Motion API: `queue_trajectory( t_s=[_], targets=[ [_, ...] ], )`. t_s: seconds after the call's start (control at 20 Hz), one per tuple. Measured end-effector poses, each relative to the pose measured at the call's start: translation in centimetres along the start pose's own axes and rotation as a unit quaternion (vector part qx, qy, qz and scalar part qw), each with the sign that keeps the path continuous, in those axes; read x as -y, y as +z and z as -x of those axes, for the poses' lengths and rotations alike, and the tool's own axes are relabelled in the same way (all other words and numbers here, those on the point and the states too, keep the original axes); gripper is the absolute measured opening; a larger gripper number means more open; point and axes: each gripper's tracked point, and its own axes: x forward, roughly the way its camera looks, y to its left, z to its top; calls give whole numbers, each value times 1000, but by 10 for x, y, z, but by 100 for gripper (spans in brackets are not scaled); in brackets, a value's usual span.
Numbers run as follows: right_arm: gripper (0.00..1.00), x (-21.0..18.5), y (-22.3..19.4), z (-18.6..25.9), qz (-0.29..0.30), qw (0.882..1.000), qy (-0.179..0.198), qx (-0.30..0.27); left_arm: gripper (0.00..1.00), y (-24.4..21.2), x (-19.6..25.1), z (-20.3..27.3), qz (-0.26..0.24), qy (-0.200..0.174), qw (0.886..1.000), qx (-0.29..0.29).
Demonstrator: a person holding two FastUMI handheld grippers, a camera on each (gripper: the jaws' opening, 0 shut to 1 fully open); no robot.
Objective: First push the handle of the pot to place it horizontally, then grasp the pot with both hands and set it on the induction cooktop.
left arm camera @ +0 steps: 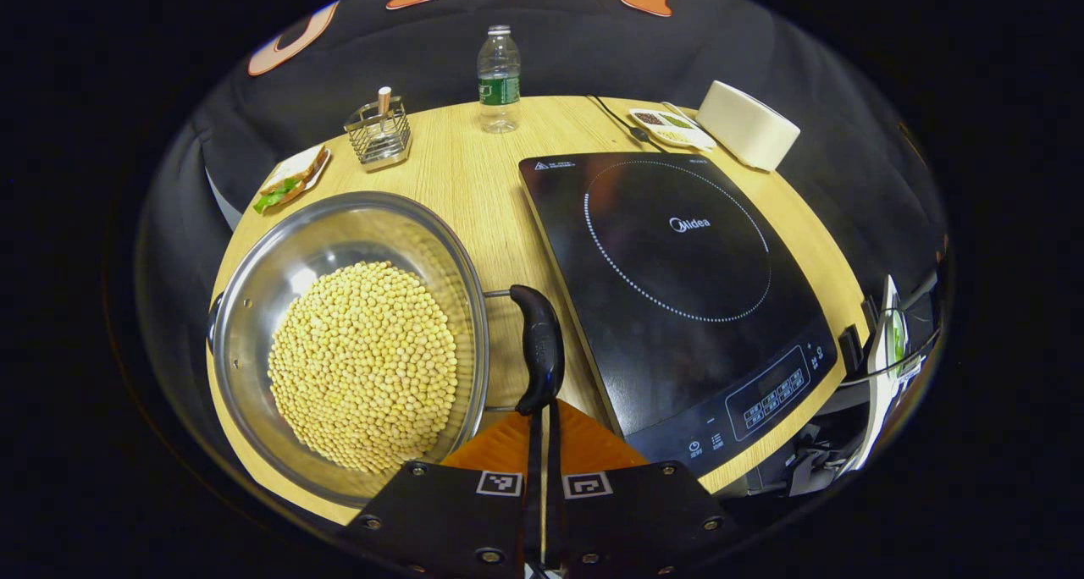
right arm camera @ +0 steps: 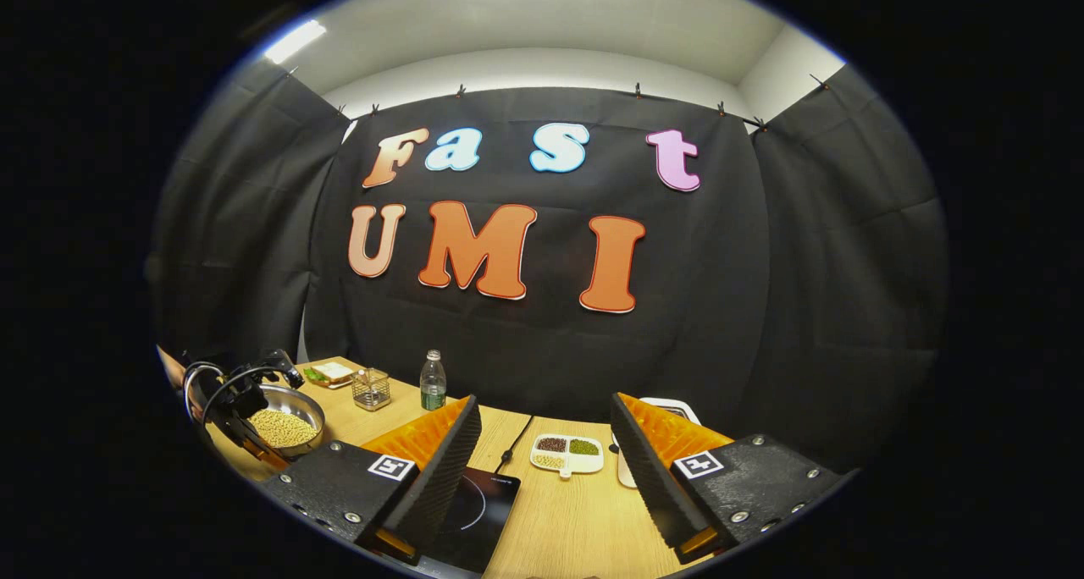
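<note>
On the wooden table (left arm camera: pixel 487 181): left gripper (left arm camera: pixel 542 443) closed up at the pot handle, pot off the cooktop.

Nearest in the left gripper view, its two fingers sit pressed together with almost no gap, tips just under the lower end of the black handle (left arm camera: pixel 540 346) — nothing clamped between them. Handle runs alongside the rim of the steel pot (left arm camera: pixel 347 342), which is full of yellow beans and stands just left of the induction cooktop (left arm camera: pixel 677 291). Beyond: sandwich plate (left arm camera: pixel 292 181), wire holder (left arm camera: pixel 378 135), water bottle (left arm camera: pixel 499 79), divided snack dish (left arm camera: pixel 669 126), white box (left arm camera: pixel 747 124). Right gripper (right arm camera: pixel 546 452) spread wide, holding nothing, hovering above the table's near side — cooktop corner below it.
</note>
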Motion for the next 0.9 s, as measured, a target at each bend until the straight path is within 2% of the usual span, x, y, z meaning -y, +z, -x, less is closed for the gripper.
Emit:
queue_trajectory(
  t_s=[0.55, 0.9],
  targets=[
    [96, -18, -14, -6, 0, 1000, 15, -18, 3, 20, 7, -10, 11, 0, 1000, 23],
    [95, -48, -26, -14, -13, 999, 37, -38, 3, 36, 5, -19, 15, -7, 999, 43]
  ],
)
